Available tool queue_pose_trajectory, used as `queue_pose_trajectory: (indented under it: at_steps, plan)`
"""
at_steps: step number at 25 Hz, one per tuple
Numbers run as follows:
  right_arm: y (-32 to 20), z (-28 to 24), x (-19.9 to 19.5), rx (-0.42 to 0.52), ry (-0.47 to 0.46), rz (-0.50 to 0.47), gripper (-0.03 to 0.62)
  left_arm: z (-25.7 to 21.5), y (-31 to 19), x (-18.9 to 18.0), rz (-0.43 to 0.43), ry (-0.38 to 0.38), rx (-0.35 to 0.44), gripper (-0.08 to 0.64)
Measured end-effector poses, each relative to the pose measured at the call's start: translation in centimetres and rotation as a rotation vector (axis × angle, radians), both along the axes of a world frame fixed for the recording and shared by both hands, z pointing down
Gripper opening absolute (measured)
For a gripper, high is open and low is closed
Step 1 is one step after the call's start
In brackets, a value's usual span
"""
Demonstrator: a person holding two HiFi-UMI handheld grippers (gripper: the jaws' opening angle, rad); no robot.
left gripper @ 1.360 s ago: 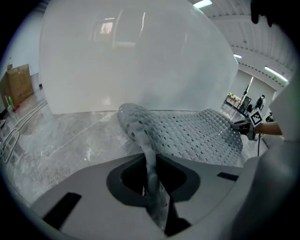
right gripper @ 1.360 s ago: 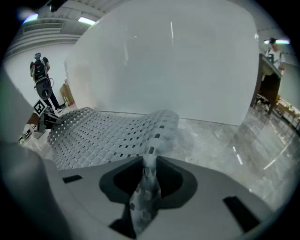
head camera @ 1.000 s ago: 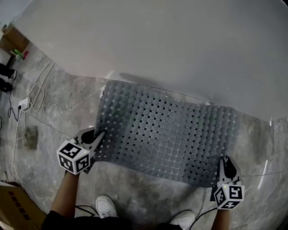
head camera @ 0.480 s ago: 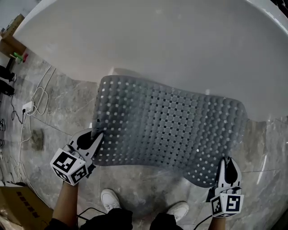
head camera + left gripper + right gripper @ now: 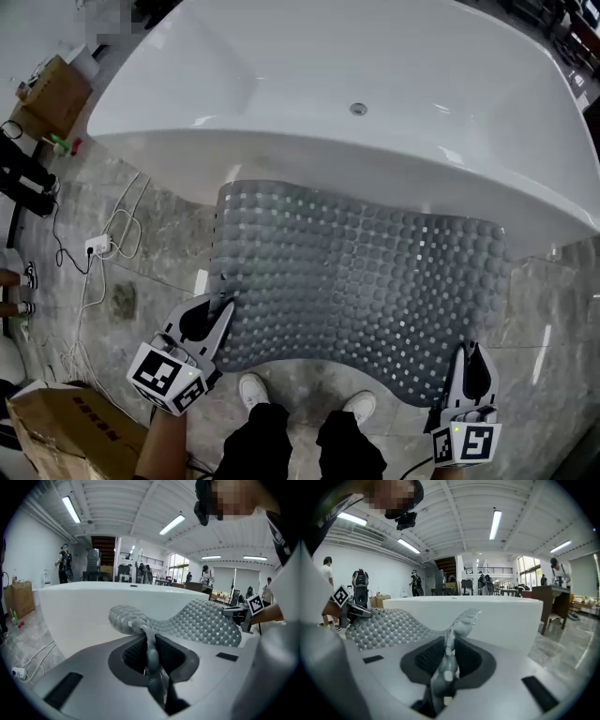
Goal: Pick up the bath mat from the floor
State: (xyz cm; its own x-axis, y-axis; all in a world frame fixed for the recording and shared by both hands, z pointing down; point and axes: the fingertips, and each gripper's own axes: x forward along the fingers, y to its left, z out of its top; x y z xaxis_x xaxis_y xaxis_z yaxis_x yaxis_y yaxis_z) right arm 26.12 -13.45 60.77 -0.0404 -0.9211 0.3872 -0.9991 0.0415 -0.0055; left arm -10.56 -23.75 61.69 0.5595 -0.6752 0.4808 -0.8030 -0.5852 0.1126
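Observation:
A grey perforated bath mat (image 5: 361,281) hangs stretched in the air between my two grippers, off the floor, in front of a white bathtub (image 5: 375,122). My left gripper (image 5: 221,314) is shut on the mat's near left corner; the left gripper view shows the bubbled rubber (image 5: 197,620) pinched between the dark pads (image 5: 136,651). My right gripper (image 5: 472,364) is shut on the near right corner, and the mat's edge (image 5: 459,620) stands upright between its pads (image 5: 429,658). The mat sags in the middle, above the person's shoes (image 5: 251,392).
The bathtub fills the top of the head view. On the grey marble floor (image 5: 141,262) at the left lie a white cable with a power strip (image 5: 97,246). Cardboard boxes stand at the far left (image 5: 52,84) and at the bottom left (image 5: 70,436). People stand in the hall (image 5: 63,564).
Both grippers have raised the mat from the floor, so it now hangs curved over the shoes. The view has tilted up to show the whole bathtub.

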Motion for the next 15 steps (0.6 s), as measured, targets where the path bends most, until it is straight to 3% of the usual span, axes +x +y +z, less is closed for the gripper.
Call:
queue_pose_trajectory:
  at_steps: [4,8,15]
  plan:
    - [1.0,-11.1,-1.0,0.048,0.031,-0.037,0.083,-10.3,1.7,1.5,0.006,0.034,0.028,0.041]
    - [2.2,-20.6,1.4,0.084,0.06,-0.029,0.083,-18.9,3.4,3.7,-0.017,0.043,0.049,0.04]
    - [1.9,-39.6,0.7,0.216,0.076,-0.028,0.08,-38.4,3.5,3.0,-0.038,0.078,0.199,0.04]
